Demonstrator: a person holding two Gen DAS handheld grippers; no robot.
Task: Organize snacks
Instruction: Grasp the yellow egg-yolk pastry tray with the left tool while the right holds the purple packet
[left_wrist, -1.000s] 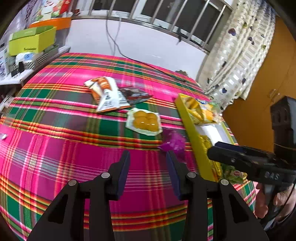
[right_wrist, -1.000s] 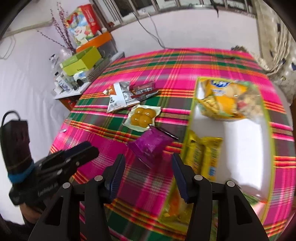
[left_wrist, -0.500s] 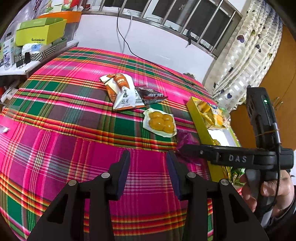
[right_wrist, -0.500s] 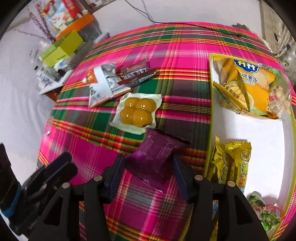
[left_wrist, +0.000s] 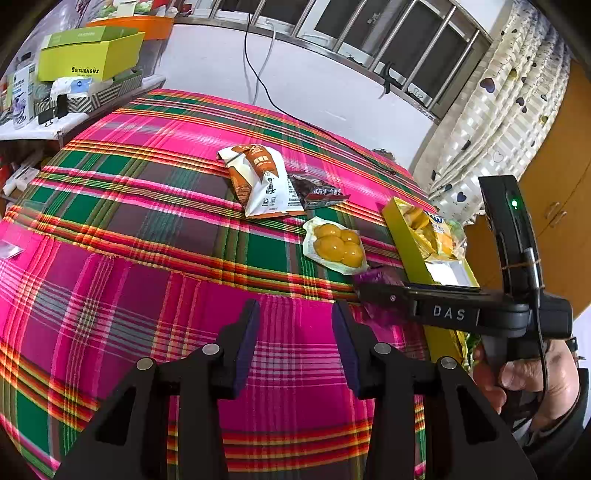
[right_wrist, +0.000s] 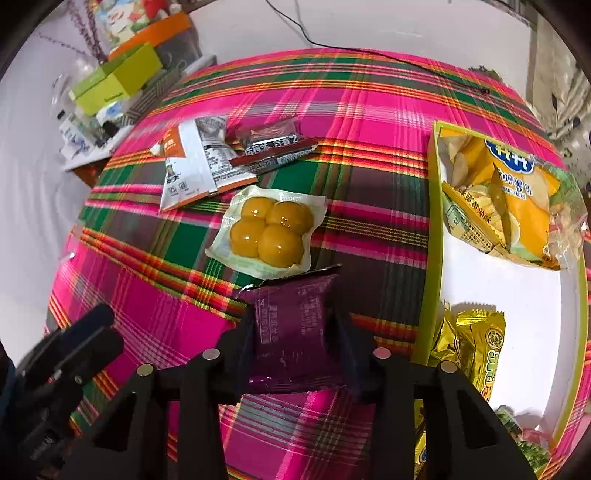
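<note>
Right gripper pinched on the flat purple foil snack packet by its side edges — probably bound for the yellow-rimmed white tray just to its right — left gripper open, empty.

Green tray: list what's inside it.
The green tray holds a yellow chip bag at its far end, gold packets nearer, and a green packet partly cut off at the near corner.

**Plaid-covered table and its load**

The pink-and-green plaid tablecloth carries a purple packet nearest, an egg-yolk pack beyond, white-orange and dark wrappers farther, and a yellow-green tray right.
</note>
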